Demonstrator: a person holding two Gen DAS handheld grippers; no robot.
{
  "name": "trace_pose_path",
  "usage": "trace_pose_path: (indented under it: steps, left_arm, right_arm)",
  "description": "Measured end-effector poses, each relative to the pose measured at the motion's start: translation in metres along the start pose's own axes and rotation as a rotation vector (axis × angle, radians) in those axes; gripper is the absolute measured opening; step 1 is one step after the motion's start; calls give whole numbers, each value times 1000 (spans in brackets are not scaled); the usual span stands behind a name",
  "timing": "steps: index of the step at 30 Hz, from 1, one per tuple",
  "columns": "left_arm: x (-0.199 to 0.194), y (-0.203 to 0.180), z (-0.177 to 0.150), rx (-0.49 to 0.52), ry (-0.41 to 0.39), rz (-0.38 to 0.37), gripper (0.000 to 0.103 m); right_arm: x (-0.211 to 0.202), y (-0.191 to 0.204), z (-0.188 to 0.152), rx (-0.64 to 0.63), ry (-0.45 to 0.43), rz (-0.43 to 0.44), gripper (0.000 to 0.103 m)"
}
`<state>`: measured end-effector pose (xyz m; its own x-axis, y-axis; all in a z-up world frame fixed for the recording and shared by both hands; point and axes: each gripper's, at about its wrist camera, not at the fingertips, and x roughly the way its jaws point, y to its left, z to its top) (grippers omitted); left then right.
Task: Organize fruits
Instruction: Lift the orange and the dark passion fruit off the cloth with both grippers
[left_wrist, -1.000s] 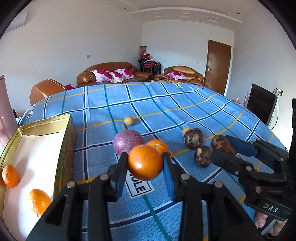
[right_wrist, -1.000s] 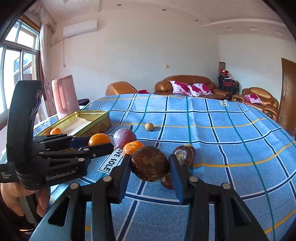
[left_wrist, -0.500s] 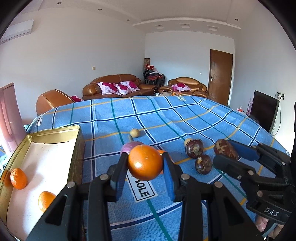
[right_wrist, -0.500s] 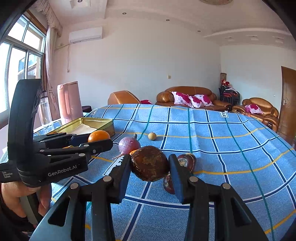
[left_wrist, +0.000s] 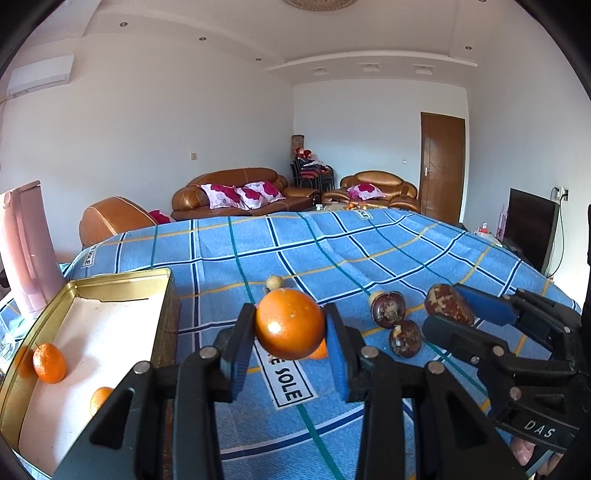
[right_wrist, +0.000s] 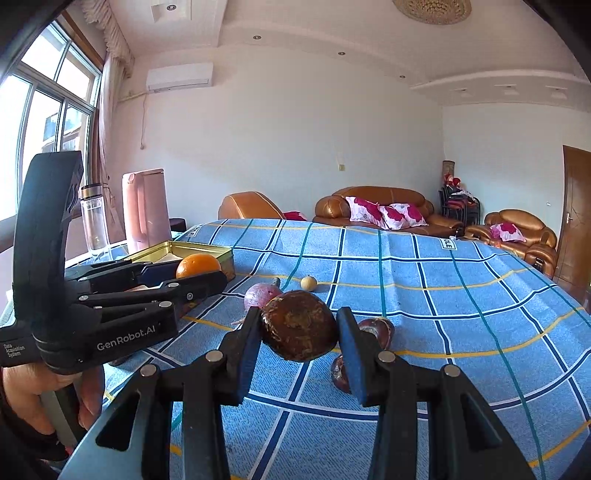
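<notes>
To the left of the left gripper (left_wrist: 290, 345) sits a gold tin (left_wrist: 168, 295) with two oranges (left_wrist: 49, 363) inside. That gripper is clamped on an orange (left_wrist: 290, 324) above the blue checked cloth (left_wrist: 369, 251). To its right the right gripper (right_wrist: 297, 349) pinches a brown mottled fruit (right_wrist: 299, 325); two dark fruits (left_wrist: 388, 309) lie between them.
</notes>
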<state>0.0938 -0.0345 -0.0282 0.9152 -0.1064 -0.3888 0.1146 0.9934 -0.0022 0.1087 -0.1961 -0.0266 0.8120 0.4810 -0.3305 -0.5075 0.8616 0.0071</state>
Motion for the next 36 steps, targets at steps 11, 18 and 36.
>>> trace_pose_path:
  steps: [11,18,36]
  left_arm:
    - [-8,-2,-1,8,-44,13,38]
    - [-14,-4,-1,20,-71,24,38]
    - [-24,-11,-2,62,-120,52,38]
  right_arm:
    - [-7,4,1,-17,-35,1,43]
    - [-10,7,2,-29,-48,-1,43]
    - [-23,9,11,-59,-131,-25,43]
